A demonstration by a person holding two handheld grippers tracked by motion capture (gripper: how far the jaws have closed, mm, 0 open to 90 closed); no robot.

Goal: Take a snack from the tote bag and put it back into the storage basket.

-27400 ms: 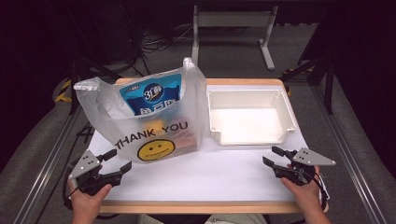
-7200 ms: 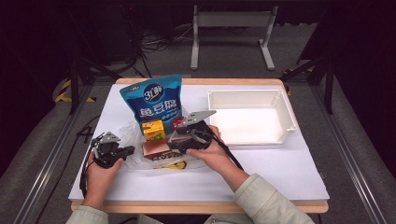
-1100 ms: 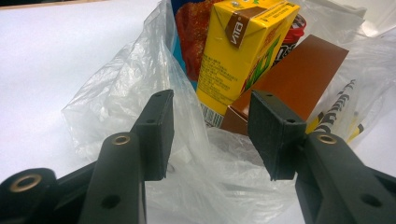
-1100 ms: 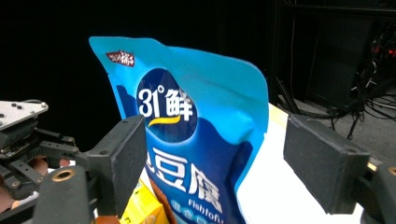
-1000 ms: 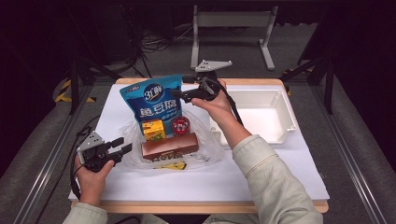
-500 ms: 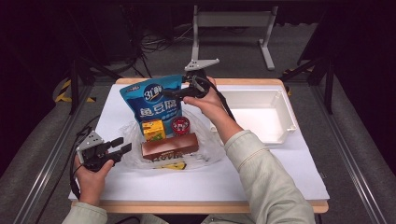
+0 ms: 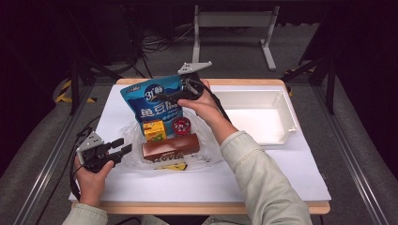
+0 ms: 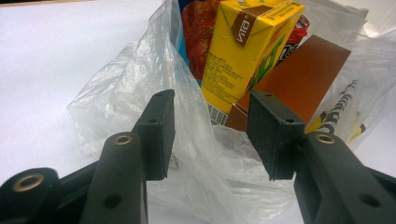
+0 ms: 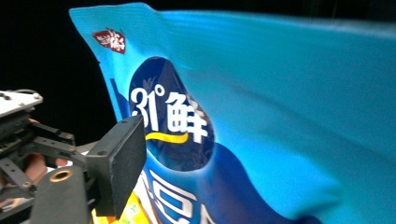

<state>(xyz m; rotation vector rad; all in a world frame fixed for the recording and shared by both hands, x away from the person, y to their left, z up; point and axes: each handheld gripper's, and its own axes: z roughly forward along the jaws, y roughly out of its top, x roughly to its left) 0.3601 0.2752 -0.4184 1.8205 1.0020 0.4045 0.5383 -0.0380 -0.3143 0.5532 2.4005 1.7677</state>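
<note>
A blue snack bag [image 7: 152, 101] lies at the far side of the table, its lower end on a flattened clear plastic bag [image 7: 206, 150]. My right gripper [image 7: 164, 97] reaches its top edge from the far side. Its jaws have just been closing, still open, with the snack bag [image 9: 280, 116] between them; one finger [image 9: 119, 163] shows and the other is hidden behind the bag. My left gripper [image 7: 121, 145] rests open at the plastic's left edge, loose film [image 8: 140, 79] in front of its jaws. A yellow drink carton [image 8: 247, 51], a red can [image 7: 180, 125] and a brown box [image 7: 170, 146] lie on the plastic.
A white tray [image 7: 286, 112] sits at the right back of the white table [image 7: 281, 187]. The person's right forearm crosses the table's middle toward the snack bag. Cables trail off the left edge, and metal rails run along both sides.
My right gripper has moved left and slightly down, from beside the tray to the blue bag's top edge. The left gripper and the groceries have stayed put.
</note>
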